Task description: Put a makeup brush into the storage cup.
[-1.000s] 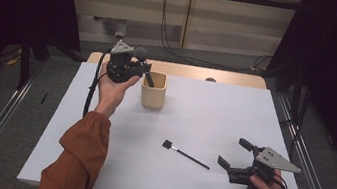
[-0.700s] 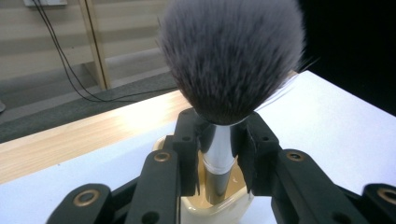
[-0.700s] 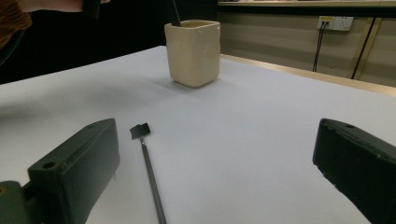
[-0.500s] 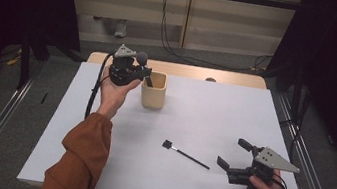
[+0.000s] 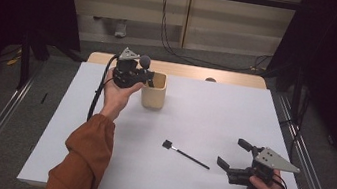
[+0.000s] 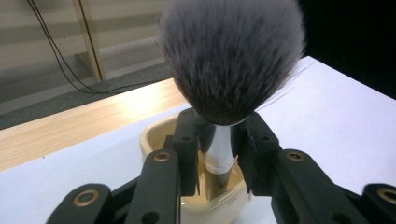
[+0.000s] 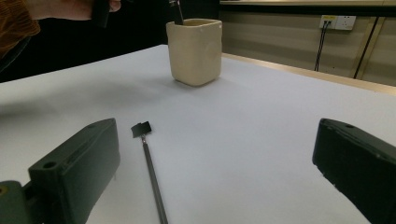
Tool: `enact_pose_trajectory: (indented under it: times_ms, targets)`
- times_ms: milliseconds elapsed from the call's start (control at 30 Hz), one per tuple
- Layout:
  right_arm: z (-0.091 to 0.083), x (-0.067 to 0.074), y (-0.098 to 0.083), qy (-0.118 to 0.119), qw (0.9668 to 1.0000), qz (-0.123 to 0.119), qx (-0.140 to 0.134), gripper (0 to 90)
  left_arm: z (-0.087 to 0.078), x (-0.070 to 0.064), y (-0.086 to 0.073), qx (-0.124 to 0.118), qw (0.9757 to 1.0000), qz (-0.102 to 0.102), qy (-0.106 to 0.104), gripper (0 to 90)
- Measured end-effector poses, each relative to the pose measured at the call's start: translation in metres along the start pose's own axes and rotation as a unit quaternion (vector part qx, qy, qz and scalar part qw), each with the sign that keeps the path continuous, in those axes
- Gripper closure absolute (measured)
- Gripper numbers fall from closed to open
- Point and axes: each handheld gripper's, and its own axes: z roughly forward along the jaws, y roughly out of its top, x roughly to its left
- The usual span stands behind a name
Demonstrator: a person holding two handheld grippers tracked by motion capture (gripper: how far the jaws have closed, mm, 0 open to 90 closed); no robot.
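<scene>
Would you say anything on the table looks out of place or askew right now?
Only mildly: a thin black brush lies flat and slanted on the white table, apart from the cream cup, where the left gripper holds a fluffy brush upright. Nothing spilled or damaged.

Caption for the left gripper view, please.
Left gripper jaws clamp a fluffy makeup brush by its silver ferrule above the cream cup.

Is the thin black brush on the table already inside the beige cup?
No, the thin black brush lies flat on the white table, apart from the beige cup.
</scene>
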Motion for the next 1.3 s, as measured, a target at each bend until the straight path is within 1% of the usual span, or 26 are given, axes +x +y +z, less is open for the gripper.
enact_pose_trajectory:
  times_ms: [33,100,233,300,433,500,567,600,667,700,733,800,867,900,933,1000,1033,1133,1200,1300]
  targets:
    - [0.000,0.000,0.000,0.000,1.0000,0.000,0.000,0.4,0.000,-0.002,0.000,0.000,1.0000,0.002,-0.002,70.5]
    - [0.000,0.000,0.000,0.000,1.0000,0.001,0.000,0.4,0.002,-0.004,0.000,0.000,1.0000,0.008,-0.001,70.5]
    - [0.000,0.001,0.000,0.001,1.0000,-0.001,0.000,0.4,0.006,-0.001,-0.003,0.008,1.0000,0.001,0.000,70.5]
    - [0.000,0.001,0.000,0.000,1.0000,-0.001,-0.001,0.4,0.006,0.000,-0.005,0.009,1.0000,0.001,0.002,70.4]
    - [0.000,0.000,0.000,0.001,1.0000,-0.001,0.000,0.4,0.006,0.004,-0.010,0.010,0.9999,-0.008,-0.001,70.0]
    - [0.000,0.001,0.000,0.001,1.0000,-0.002,0.000,0.4,0.006,0.006,-0.012,0.012,0.9998,-0.013,0.003,69.0]
    - [0.000,0.001,0.000,0.001,1.0000,-0.003,-0.001,0.4,0.005,0.008,-0.014,0.012,0.9998,-0.016,0.007,62.7]
    - [0.000,0.001,0.000,0.001,1.0000,-0.003,-0.001,0.4,0.005,0.008,-0.014,0.012,0.9997,-0.017,0.011,57.8]
    - [0.000,0.001,0.000,0.001,1.0000,-0.003,-0.001,0.4,0.005,0.008,-0.015,0.009,0.9995,-0.018,0.024,45.0]
    - [0.000,0.001,0.000,0.001,1.0000,-0.003,-0.001,0.4,0.004,0.009,-0.015,0.007,0.9996,-0.013,0.024,42.8]
    - [0.000,0.001,0.000,0.002,1.0000,-0.003,-0.002,0.4,0.003,0.008,-0.015,0.005,0.9995,-0.014,0.026,41.5]
    - [0.000,0.001,0.000,0.001,1.0000,-0.004,-0.001,0.4,0.001,0.009,-0.015,-0.001,0.9994,-0.012,0.034,31.5]
    - [0.000,0.001,0.000,0.002,1.0000,-0.003,-0.002,0.4,0.000,0.009,-0.015,-0.008,0.9991,-0.008,0.040,24.8]
    - [0.000,0.001,0.000,0.002,1.0000,-0.004,-0.002,0.4,-0.001,0.009,-0.015,-0.012,0.9989,-0.009,0.044,20.9]
    - [0.000,0.001,0.000,0.001,1.0000,-0.003,-0.002,0.4,-0.001,0.010,-0.016,-0.014,0.9990,-0.010,0.042,17.3]
    - [0.000,0.001,0.000,0.001,1.0000,-0.003,-0.002,0.4,-0.002,0.010,-0.016,-0.017,0.9987,-0.010,0.046,12.9]
    - [0.000,0.001,0.000,0.000,1.0000,-0.003,-0.002,0.4,-0.003,0.011,-0.017,-0.020,0.9987,-0.012,0.044,9.6]
    - [0.000,0.000,0.000,0.000,1.0000,-0.002,-0.002,0.4,-0.005,0.011,-0.017,-0.030,0.9986,-0.014,0.042,6.2]
    - [0.000,0.000,0.000,0.000,1.0000,-0.003,-0.002,0.4,-0.007,0.012,-0.018,-0.029,0.9985,-0.015,0.044,3.0]
    - [0.000,0.001,0.000,-0.001,1.0000,-0.003,-0.002,0.4,-0.011,0.011,-0.019,-0.033,0.9986,-0.012,0.040,1.9]
